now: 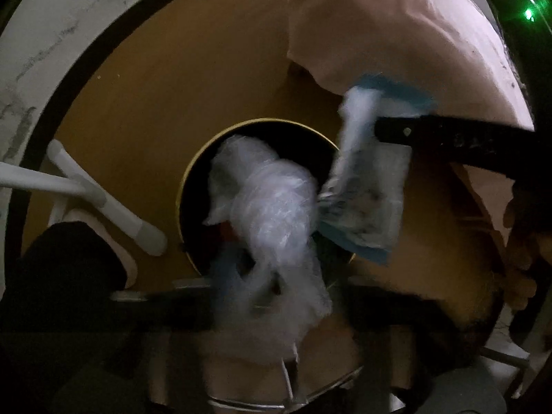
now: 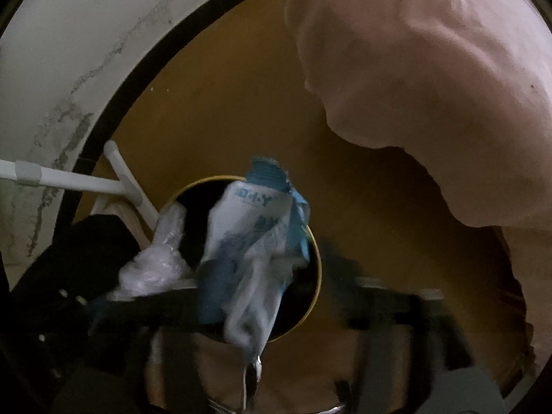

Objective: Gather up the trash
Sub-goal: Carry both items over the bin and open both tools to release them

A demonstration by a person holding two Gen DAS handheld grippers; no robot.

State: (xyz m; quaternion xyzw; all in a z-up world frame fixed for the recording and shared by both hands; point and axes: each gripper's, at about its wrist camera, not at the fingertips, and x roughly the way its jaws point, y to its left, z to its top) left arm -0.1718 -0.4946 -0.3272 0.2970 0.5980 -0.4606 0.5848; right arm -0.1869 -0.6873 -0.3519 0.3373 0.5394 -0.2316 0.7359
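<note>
A round black trash bin with a gold rim [image 1: 193, 172] [image 2: 319, 262] stands on the brown floor below both grippers. My left gripper [image 1: 276, 296] is shut on a crumpled clear plastic wrap [image 1: 272, 207] that hangs over the bin's mouth; the wrap also shows in the right wrist view [image 2: 155, 258]. My right gripper [image 2: 248, 310] is shut on a blue and white plastic package [image 2: 255, 238] above the bin. In the left wrist view the package [image 1: 365, 193] hangs at the bin's right rim under the right gripper's dark finger [image 1: 448, 134]. The picture is dark and motion-blurred.
A white pipe-frame leg [image 1: 103, 200] [image 2: 131, 186] stands left of the bin, next to a dark shape [image 1: 65, 262]. A white wall [image 1: 51, 34] with a black baseboard runs at the left. A pink cloth [image 1: 396, 34] [image 2: 431, 69] hangs at the upper right.
</note>
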